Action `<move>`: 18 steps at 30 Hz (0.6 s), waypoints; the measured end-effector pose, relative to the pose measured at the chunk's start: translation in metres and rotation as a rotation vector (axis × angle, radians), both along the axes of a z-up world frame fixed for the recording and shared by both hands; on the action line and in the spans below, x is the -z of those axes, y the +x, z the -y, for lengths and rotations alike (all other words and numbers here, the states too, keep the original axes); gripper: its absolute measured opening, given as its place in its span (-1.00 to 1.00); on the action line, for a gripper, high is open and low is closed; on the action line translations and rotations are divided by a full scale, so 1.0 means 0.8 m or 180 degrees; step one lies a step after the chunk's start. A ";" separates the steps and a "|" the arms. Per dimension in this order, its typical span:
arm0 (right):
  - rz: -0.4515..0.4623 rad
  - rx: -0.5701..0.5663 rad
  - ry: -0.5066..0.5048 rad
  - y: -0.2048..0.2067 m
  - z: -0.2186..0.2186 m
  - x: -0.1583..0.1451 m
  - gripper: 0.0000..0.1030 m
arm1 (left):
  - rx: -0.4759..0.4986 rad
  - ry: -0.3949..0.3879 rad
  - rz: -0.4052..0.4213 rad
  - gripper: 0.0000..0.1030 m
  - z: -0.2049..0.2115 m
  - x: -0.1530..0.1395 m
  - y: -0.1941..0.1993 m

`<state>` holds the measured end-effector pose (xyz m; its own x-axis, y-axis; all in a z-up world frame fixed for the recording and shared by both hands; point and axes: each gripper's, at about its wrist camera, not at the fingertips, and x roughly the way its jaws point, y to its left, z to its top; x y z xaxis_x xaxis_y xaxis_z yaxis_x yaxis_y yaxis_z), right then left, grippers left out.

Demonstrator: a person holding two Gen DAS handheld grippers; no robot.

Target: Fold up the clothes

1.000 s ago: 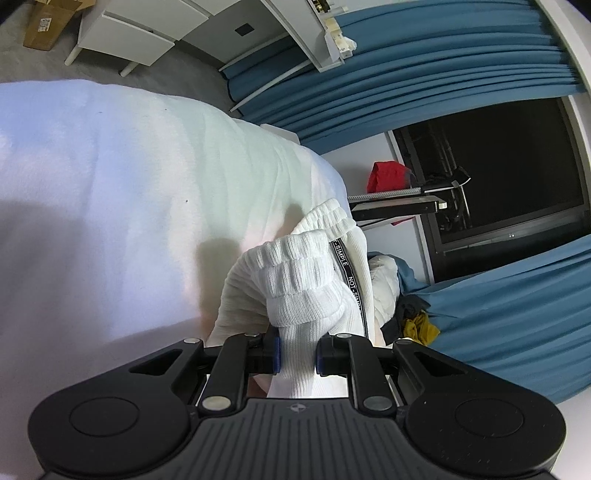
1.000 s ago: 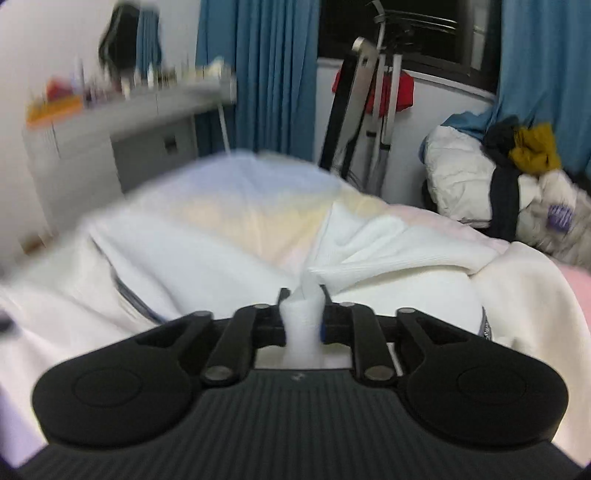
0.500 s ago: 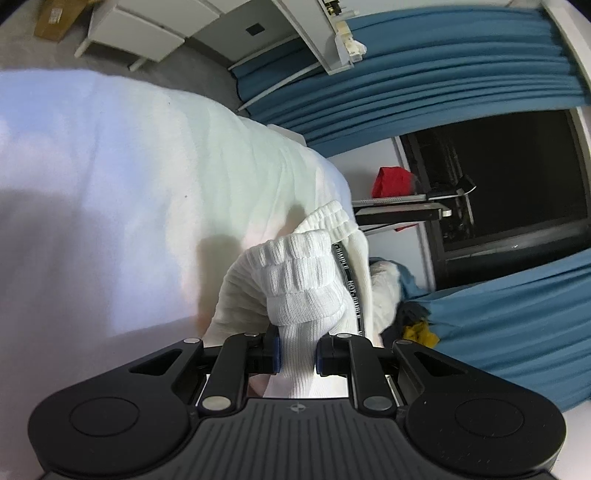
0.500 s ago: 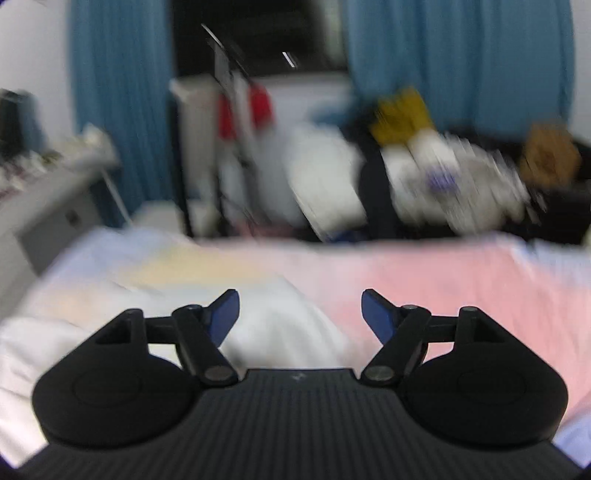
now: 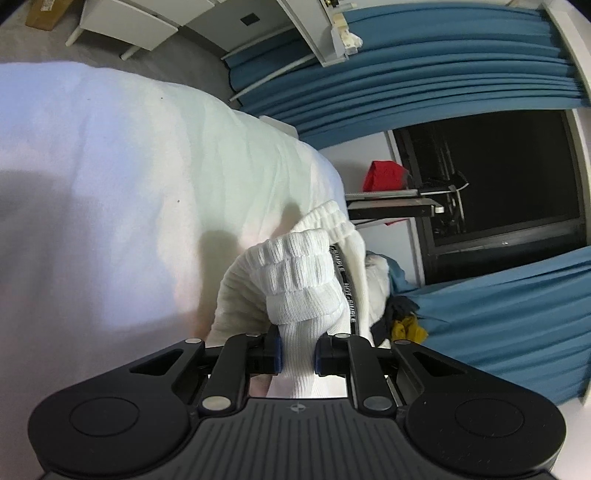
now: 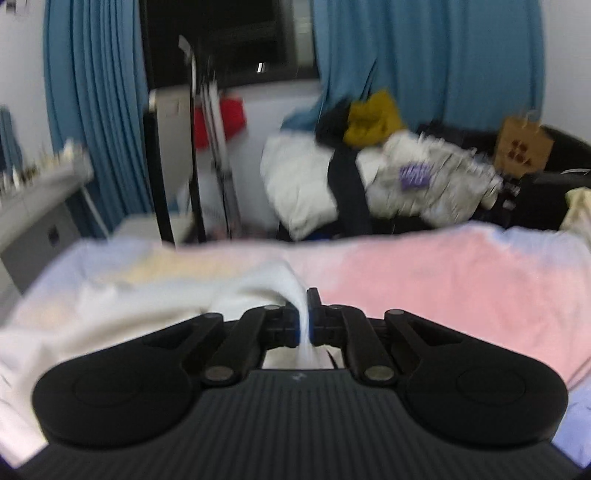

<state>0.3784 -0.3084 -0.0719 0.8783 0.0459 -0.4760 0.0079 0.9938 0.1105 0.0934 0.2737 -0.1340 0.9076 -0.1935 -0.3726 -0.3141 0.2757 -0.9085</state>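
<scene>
Left gripper clamped on a bunch of white ribbed knit, jaws pressed into the fabric from both sides just below the elastic waistband. White garment rising forward from that pinch, gathered waistband folded over in thick ridges, a dark printed drawstring running down its right side. Draped over a pale bedspread that fills the left and centre of the left wrist view, a soft shadow cast beside the cloth. Beyond the bed edge, blue curtains, a dark window, something red on a rack, and a heap of clothes with a yellow piece near the lower curtain. Farther left, white drawers on grey floor. Right gripper closed almost fully, jaws squeezing a thin pleat of the same white fabric, cloth trailing up and to the left from the pinch across the bed. Right wrist view blurred, so fine detail of the weave not readable. Bedspread here tinted pink on the right, yellow and lilac on the left, garment lying on its left half. Behind the bed, a pile of laundry with white, black, yellow and grey pieces, a brown paper bag at the right, a folded dark stand leaning upright with a red item beside it, and blue curtains framing a dark window.
</scene>
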 end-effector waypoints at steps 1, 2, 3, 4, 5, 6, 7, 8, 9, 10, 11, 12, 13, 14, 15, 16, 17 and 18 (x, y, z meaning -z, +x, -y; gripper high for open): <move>0.0095 0.0078 0.0031 -0.016 0.007 -0.013 -0.88 | 0.0014 -0.0013 0.0022 -0.71 -0.001 -0.001 -0.002; 0.0167 0.0184 0.0065 -0.030 0.018 -0.022 -0.89 | 0.0028 -0.0025 0.0043 -0.71 -0.001 -0.003 -0.004; 0.0244 0.0300 0.0102 -0.046 0.030 -0.032 -0.89 | 0.0033 -0.0030 0.0058 -0.71 -0.002 -0.004 -0.007; 0.0338 0.0449 0.0154 -0.065 0.047 -0.041 -0.89 | 0.0043 -0.0028 0.0073 -0.72 -0.002 -0.007 -0.008; 0.0417 0.0591 0.0229 -0.083 0.065 -0.048 -0.89 | 0.0052 -0.0024 0.0084 -0.72 -0.003 -0.008 -0.010; 0.0498 0.0736 0.0307 -0.101 0.084 -0.054 -0.89 | 0.0057 -0.0018 0.0089 -0.72 -0.003 -0.010 -0.011; 0.0584 0.0885 0.0400 -0.123 0.104 -0.058 -0.89 | 0.0062 -0.0021 0.0091 -0.72 -0.002 -0.011 -0.012; 0.0666 0.1024 0.0497 -0.145 0.124 -0.059 -0.89 | 0.0066 -0.0032 0.0095 -0.72 -0.002 -0.012 -0.012; 0.0742 0.1165 0.0602 -0.169 0.143 -0.059 -0.89 | 0.0070 -0.0045 0.0097 -0.72 -0.001 -0.012 -0.013; 0.0777 0.1314 0.0730 -0.192 0.161 -0.053 -0.89 | 0.0071 -0.0045 0.0095 -0.72 -0.001 -0.013 -0.013; 0.0755 0.1459 0.0851 -0.211 0.179 -0.042 -0.89 | 0.0076 -0.0032 0.0087 -0.72 0.000 -0.013 -0.014; 0.0707 0.1582 0.0984 -0.227 0.196 -0.030 -0.89 | 0.0081 -0.0020 0.0080 -0.72 0.001 -0.014 -0.015; 0.0563 0.1621 0.1164 -0.235 0.207 -0.014 -0.89 | 0.0084 -0.0012 0.0073 -0.72 0.001 -0.015 -0.015; 0.0419 0.1659 0.1344 -0.243 0.219 0.002 -0.89 | 0.0086 -0.0013 0.0065 -0.72 0.001 -0.015 -0.016; 0.0273 0.1695 0.1523 -0.252 0.230 0.018 -0.89 | 0.0091 -0.0026 0.0054 -0.72 -0.001 -0.015 -0.018; 0.0127 0.1730 0.1701 -0.260 0.241 0.035 -0.88 | 0.0097 -0.0050 0.0037 -0.72 -0.002 -0.014 -0.021; -0.0020 0.1764 0.1879 -0.268 0.252 0.051 -0.88 | 0.0109 -0.0103 0.0019 -0.72 -0.004 -0.013 -0.024; -0.0168 0.1796 0.2057 -0.276 0.264 0.067 -0.88 | 0.0120 -0.0161 0.0001 -0.72 -0.005 -0.012 -0.028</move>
<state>0.1573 -0.5194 -0.1256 0.8286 -0.1149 -0.5479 0.5032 0.5818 0.6390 0.0710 0.2778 -0.1246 0.8995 -0.2461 -0.3610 -0.3040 0.2411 -0.9217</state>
